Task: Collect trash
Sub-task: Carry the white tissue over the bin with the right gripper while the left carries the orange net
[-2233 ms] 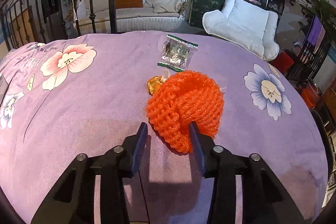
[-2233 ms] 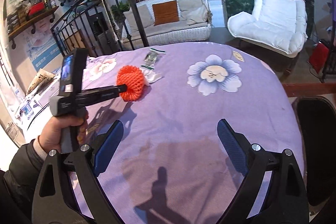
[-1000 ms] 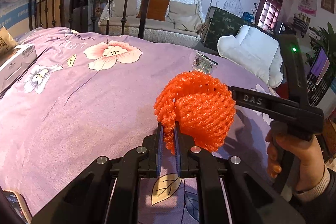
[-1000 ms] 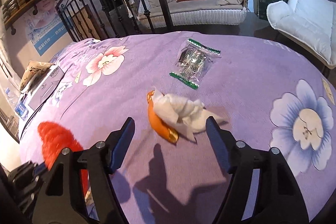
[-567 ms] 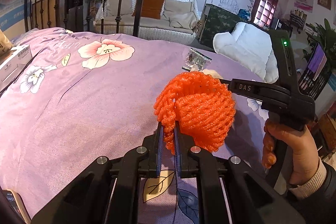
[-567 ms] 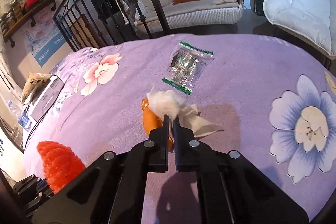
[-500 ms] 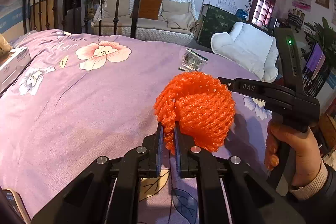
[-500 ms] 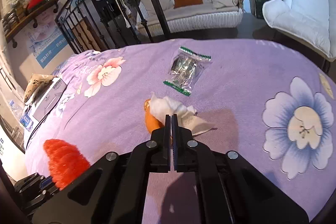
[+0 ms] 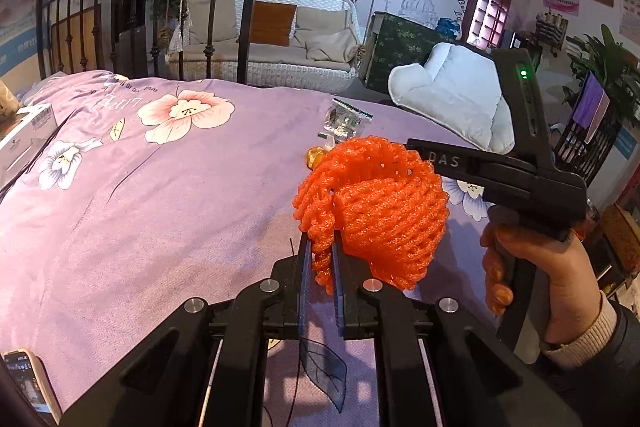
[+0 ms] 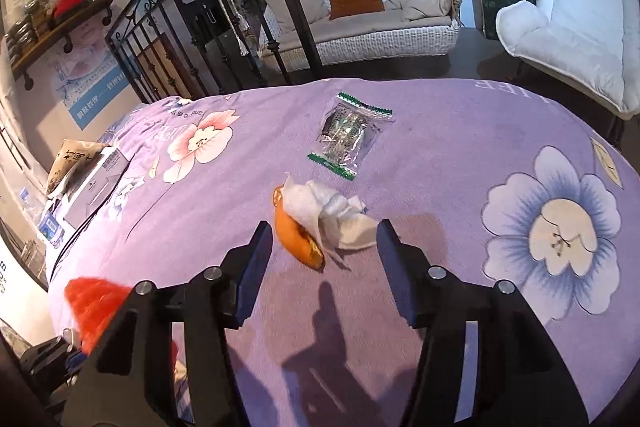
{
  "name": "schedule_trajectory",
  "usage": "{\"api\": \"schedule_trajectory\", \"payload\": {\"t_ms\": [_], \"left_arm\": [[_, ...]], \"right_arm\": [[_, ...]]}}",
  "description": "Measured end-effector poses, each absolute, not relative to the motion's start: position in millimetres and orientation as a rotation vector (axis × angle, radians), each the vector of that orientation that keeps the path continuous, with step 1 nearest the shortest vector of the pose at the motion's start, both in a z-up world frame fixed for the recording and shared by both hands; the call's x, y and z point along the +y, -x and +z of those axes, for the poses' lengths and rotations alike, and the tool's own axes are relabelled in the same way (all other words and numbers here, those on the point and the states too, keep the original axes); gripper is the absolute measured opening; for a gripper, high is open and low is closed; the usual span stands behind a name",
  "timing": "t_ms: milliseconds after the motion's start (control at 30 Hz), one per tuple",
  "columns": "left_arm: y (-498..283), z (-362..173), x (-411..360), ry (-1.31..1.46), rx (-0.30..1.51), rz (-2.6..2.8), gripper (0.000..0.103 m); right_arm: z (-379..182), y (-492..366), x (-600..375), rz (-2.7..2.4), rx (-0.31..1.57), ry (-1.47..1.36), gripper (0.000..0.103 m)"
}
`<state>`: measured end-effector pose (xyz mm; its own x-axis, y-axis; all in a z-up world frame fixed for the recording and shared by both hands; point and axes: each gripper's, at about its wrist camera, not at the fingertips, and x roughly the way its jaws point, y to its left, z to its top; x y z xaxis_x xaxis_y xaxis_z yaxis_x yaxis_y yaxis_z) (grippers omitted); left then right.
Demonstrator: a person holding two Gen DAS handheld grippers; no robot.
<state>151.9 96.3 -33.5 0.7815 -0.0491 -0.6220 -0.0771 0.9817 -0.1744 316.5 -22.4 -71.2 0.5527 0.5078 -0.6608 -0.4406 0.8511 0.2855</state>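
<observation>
The left gripper [image 9: 319, 259] is clamped on the orange foam net [image 9: 372, 211], lifted above the purple cover [image 9: 160, 207]. The right gripper [image 10: 324, 247] has jaws apart; between them lie a crumpled tissue [image 10: 332, 211] and orange peel [image 10: 298, 237], with free cover around

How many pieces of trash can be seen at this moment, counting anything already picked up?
4. The orange foam net is clamped in the left gripper. On the purple cover lie the crumpled tissue, the orange peel partly beneath it, and the snack wrapper farther back. More could be hidden.
</observation>
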Motion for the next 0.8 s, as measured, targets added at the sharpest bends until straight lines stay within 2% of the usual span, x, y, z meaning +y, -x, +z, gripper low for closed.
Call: {"api": "schedule_trajectory", "payload": {"t_ms": [233, 267, 400, 800], "left_arm": [[-154, -39, 102, 0.194, 0.692, 0.015, 0.011], [-153, -39, 100, 0.194, 0.694, 0.012, 0.011], [-151, -43, 98, 0.197, 0.704, 0.009, 0.011], [-141, -32, 81, 0.193, 0.678, -0.031, 0.011]], "right_arm": [[-97, -350, 13, 0.58, 0.877, -0.053, 0.054], [-101, -353, 16, 0.588, 0.888, -0.049, 0.042], [-98, -349, 13, 0.571, 0.864, -0.038, 0.03], [-35, -278, -55, 0.532, 0.71, -0.08, 0.029]]}}
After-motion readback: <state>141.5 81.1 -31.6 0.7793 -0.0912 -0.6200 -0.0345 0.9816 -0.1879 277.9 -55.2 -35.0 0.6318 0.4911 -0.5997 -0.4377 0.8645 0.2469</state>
